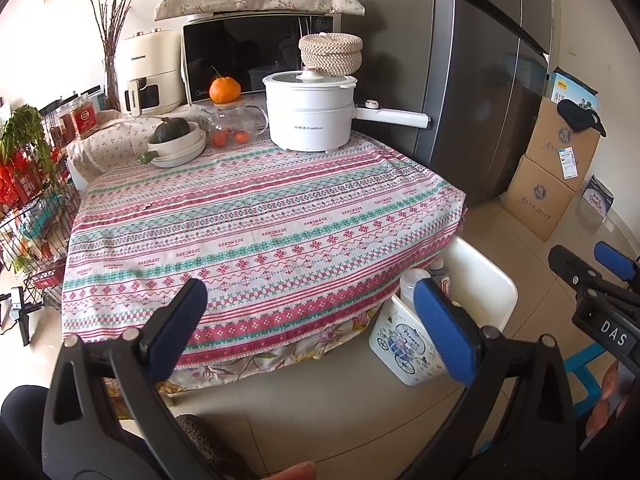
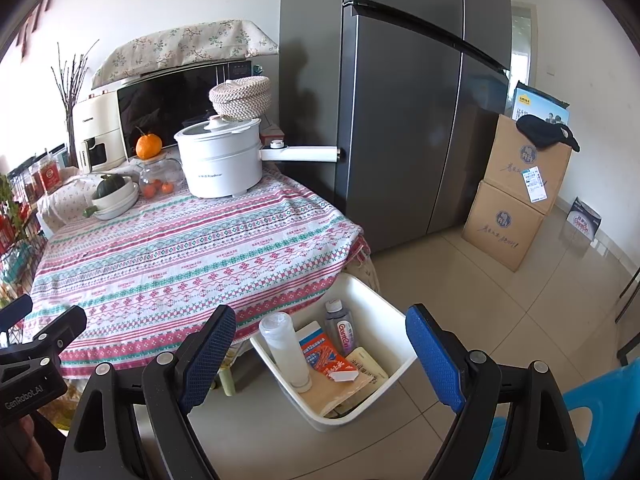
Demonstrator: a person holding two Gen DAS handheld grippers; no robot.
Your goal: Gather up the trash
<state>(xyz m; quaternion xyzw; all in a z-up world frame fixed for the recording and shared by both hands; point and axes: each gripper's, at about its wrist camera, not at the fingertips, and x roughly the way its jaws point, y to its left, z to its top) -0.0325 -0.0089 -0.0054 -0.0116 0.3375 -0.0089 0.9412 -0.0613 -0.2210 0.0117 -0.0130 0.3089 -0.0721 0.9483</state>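
A white trash bin (image 2: 394, 312) (image 1: 390, 338) stands on the floor at the table's near right corner. Inside lie a frosted plastic bottle (image 2: 285, 350), a small purple-labelled bottle (image 2: 339, 326), an orange and blue packet (image 2: 323, 354) and flat paper wrappers (image 2: 362, 372). My right gripper (image 2: 320, 354) hangs over the bin, open, nothing between its blue pads. My left gripper (image 1: 310, 328) is open too, empty, held over the table's front edge left of the bin. Each gripper shows at the edge of the other's view.
The table wears a striped pink and green cloth (image 1: 256, 216). At its back stand a white electric pot (image 1: 310, 114), stacked bowls with a green squash (image 1: 176, 142), a glass teapot (image 1: 232, 122) and a microwave (image 1: 256, 56). A grey fridge (image 2: 400, 100), cardboard boxes (image 2: 516, 196), a wire rack (image 1: 32, 216), a blue stool (image 2: 592, 420).
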